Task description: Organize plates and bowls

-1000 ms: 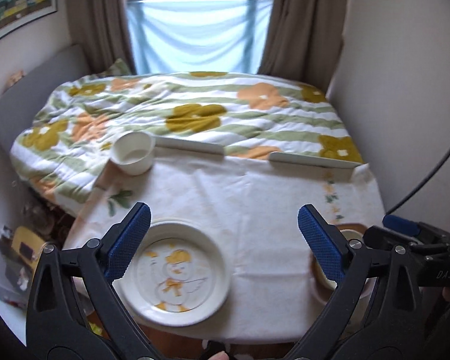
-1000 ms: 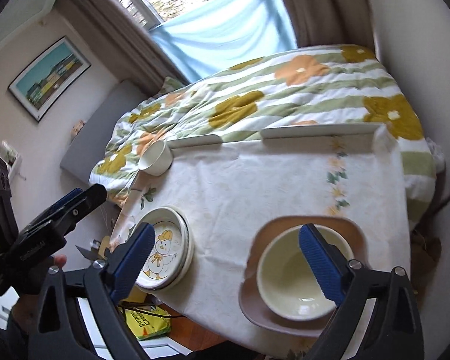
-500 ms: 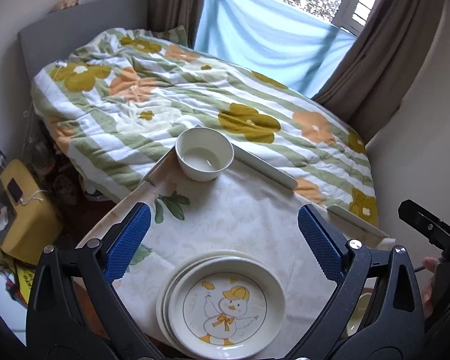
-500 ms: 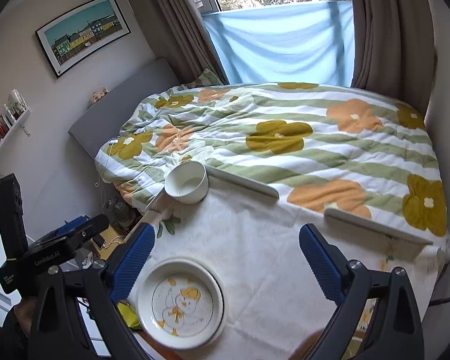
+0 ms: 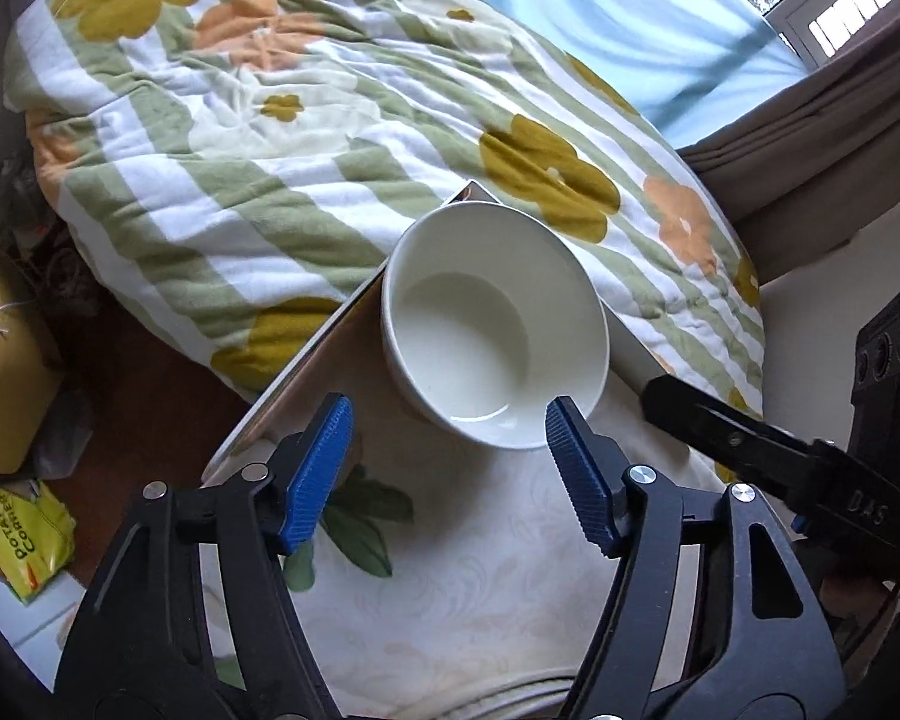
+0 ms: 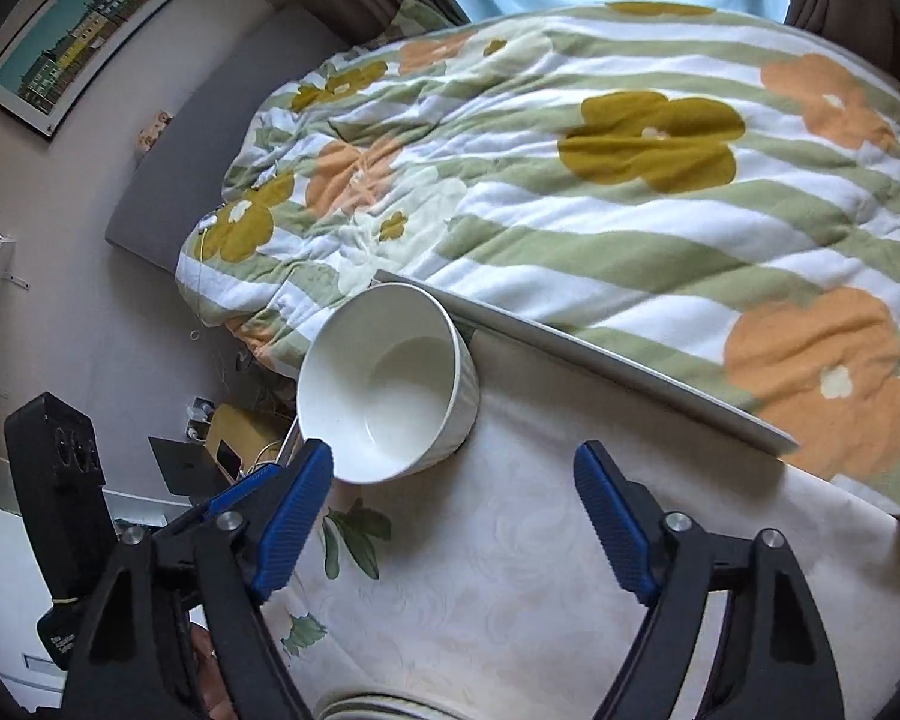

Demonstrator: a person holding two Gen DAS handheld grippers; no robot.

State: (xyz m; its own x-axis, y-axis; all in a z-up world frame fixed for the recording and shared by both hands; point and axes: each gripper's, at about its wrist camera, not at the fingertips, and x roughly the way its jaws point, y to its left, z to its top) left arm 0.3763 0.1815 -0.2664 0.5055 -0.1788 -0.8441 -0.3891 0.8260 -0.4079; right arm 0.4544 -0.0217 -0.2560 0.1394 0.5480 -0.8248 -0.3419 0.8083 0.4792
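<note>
A white bowl stands empty at the far left corner of the table, close to the bed. My left gripper hangs just short of it with its jaws closing. The bowl's near rim lies by the right pad, and neither pad presses on it. My right gripper hovers over the cloth to the right of the bowl, jaws also closing, with nothing between them. Its left pad is next to the bowl's near rim. A stack of plates shows only as a rim at the bottom edge.
A bed with a flowered quilt butts against the table's far edge. Left of the table the floor holds a yellow packet and a yellow box. The other gripper's black body is close alongside.
Both grippers have swung down and toward the white bowl, which is now large and near. Their jaws have narrowed. The duck plate has slid out of view to the bottom edge.
</note>
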